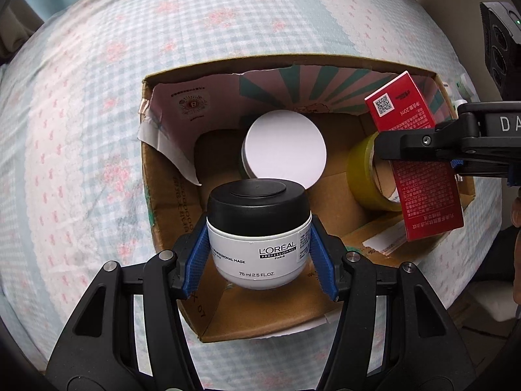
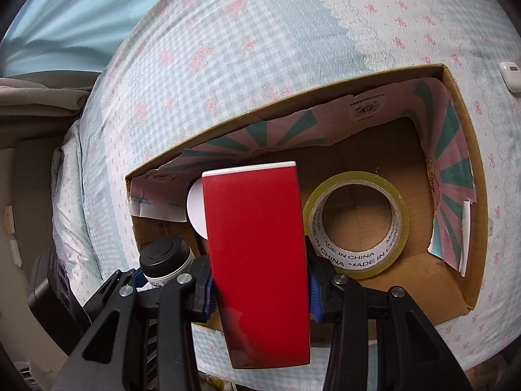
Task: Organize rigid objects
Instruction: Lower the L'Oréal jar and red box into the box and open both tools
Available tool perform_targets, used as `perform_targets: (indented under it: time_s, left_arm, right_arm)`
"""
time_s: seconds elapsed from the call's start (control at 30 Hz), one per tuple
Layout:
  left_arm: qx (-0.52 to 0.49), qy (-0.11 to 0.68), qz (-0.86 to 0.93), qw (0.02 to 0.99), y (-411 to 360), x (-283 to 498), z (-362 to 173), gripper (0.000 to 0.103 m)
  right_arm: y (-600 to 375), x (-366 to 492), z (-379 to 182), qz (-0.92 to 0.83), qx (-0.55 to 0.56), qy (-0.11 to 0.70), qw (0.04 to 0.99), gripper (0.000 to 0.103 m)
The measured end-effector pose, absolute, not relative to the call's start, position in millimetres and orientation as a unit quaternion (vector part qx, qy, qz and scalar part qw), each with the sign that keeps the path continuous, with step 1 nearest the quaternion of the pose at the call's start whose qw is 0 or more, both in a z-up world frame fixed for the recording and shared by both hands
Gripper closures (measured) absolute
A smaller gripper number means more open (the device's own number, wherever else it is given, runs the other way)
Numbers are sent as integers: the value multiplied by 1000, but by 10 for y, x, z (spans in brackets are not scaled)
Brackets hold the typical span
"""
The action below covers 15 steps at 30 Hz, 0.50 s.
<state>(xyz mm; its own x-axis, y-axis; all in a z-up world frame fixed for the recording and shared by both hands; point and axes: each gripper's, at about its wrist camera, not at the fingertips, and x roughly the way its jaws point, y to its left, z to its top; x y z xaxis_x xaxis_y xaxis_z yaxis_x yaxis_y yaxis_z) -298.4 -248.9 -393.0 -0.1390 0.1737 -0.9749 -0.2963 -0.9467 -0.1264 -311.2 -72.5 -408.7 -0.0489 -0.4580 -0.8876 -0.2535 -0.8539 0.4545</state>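
Gripping the jar [image 1: 259,238] by its white body, the left gripper [image 1: 259,254] has both blue pads [image 1: 198,254] pressed against the sides, jaws clamped on it. The jar stands upright in the grip, black lid on top, "L'OREAL PROFESSIONNEL PARIS" label facing the left wrist camera, held above the near part of the open box [image 1: 325,312]. The right gripper [image 2: 260,285] is closed on a red carton [image 2: 257,260], pads bearing on its two long edges; the carton's plain red face fills the middle of the right wrist view, white-edged end pointing away. From the left wrist camera the same carton [image 1: 420,176] shows printed text and a QR code, tilted, over the box's right side, with the right gripper's [image 1: 384,150] black finger crossing it. Inside the box: a white-lidded round tin [image 1: 285,148] toward the far wall, tipped so the lid faces up and outward, and a roll of yellowish tape [image 2: 356,223] lying flat on the floor, core printed "MADE IN CHINA", just beside the carton. The box's inner walls carry pink and teal ray print; one liner edge is torn. The box sits on a bedspread [image 1: 81,114] of pale blue check with pink motifs. A small white device [image 2: 509,75] lies on the bedspread beyond the box's far corner, well apart from both grippers.
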Motion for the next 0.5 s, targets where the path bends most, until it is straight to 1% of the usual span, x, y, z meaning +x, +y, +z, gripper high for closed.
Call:
perform_targets:
  time_s: [0.1, 0.17, 0.2, 0.23, 0.27, 0.3, 0.33, 0.37, 0.5]
  left_arm:
    - [-634, 58, 756, 154, -2477, -2967, -3952, 50]
    - [-630, 62, 760, 147, -2483, -2954, -3933, 47]
    - [-627, 53, 762, 154, -2497, -2944, -3900, 36]
    - [-624, 36, 762, 172, -2509, -2927, -3854, 16]
    - [-621, 27, 763, 179, -2505, -2917, -3807, 1]
    - [-615, 28, 768, 177, -2499, -2904, -3770, 0]
    - [-613, 29, 769, 179, -2479, -2885, -3757, 0]
    - [-613, 24, 768, 186, -2476, -2868, -3756, 0]
    - [-615, 3, 768, 180, -2525, -2843, -3778, 0]
  right_arm:
    - [-729, -3135, -4145, -669, 688, -273, 73, 63]
    - [-760, -3166, -4168, -662, 696, -269, 69, 62]
    - [-780, -3179, -4172, -664, 700, -257, 64, 61]
    - [-797, -3189, -4171, -667, 702, -244, 56, 58]
    - [-800, -3189, -4152, -670, 701, -237, 50, 44]
    - [-791, -3187, -4125, -675, 697, -235, 48, 17]
    - [-777, -3182, -4093, -680, 693, -235, 47, 3]
    - [-758, -3173, -4054, -685, 689, -233, 46, 0]
    - [-691, -3115, -3937, -703, 680, -206, 38, 0]
